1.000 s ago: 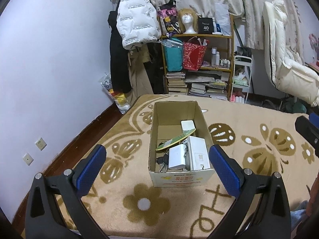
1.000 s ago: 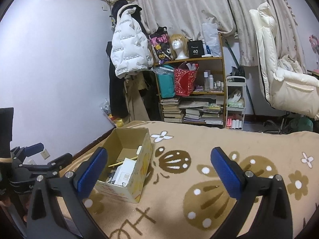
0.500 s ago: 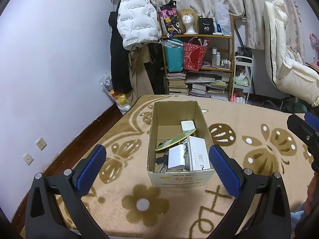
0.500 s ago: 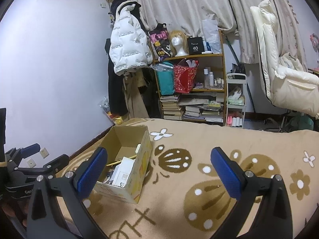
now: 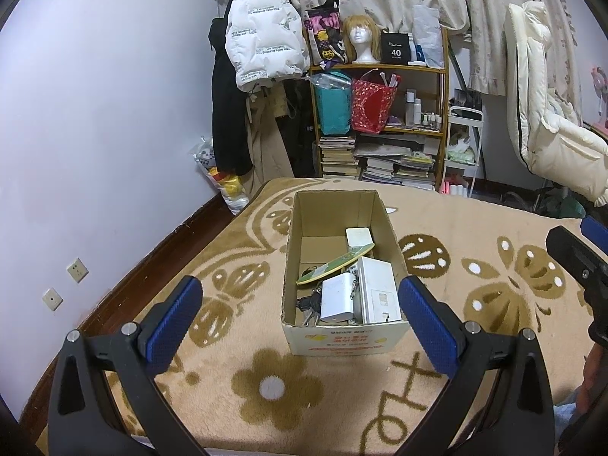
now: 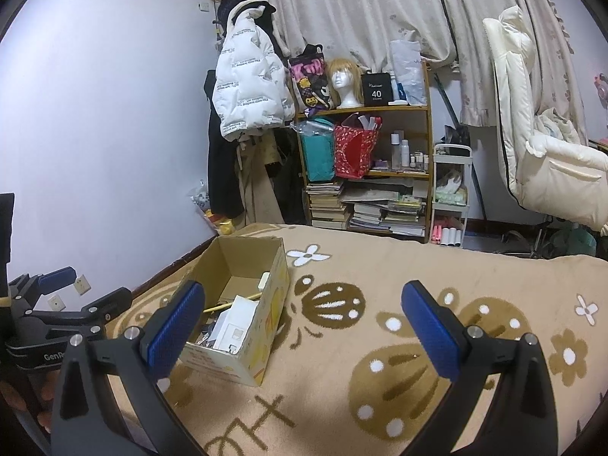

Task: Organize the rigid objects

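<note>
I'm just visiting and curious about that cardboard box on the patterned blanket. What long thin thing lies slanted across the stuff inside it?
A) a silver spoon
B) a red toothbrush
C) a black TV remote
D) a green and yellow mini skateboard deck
D: in the left wrist view, a green and yellow mini skateboard deck lies slanted over the white boxes inside the cardboard box.

Toward the upper middle of the frame a wooden shelf (image 5: pixel 380 129) holds stacked books (image 5: pixel 380 169), a red bag (image 5: pixel 370 104) and a wig head (image 5: pixel 361 40), beside a hanging white puffer jacket (image 5: pixel 262 38).
</note>
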Available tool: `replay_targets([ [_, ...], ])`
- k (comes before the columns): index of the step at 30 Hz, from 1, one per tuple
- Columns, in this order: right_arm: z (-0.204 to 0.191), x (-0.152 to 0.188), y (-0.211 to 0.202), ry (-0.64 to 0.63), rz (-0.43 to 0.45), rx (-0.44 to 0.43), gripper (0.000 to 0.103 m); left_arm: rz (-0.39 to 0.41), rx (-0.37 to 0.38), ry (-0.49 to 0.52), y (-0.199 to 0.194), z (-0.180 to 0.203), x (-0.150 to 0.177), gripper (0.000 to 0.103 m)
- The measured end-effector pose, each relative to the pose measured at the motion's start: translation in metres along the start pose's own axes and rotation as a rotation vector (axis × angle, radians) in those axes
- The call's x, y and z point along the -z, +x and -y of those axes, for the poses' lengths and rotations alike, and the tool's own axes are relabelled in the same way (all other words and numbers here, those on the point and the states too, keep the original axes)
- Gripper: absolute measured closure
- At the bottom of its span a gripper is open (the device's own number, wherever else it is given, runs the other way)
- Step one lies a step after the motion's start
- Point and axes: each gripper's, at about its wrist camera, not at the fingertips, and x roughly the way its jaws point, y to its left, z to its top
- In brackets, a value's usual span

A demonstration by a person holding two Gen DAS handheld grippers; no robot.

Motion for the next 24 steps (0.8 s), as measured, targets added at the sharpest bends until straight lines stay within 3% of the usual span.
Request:
replay_targets([
  [24, 0.0098, -0.0014, -0.0038, -0.005, 0.009, 0.001, 0.000, 0.007, -0.012, -0.007, 0.0012, -0.0042, 0.0013, 0.001],
])
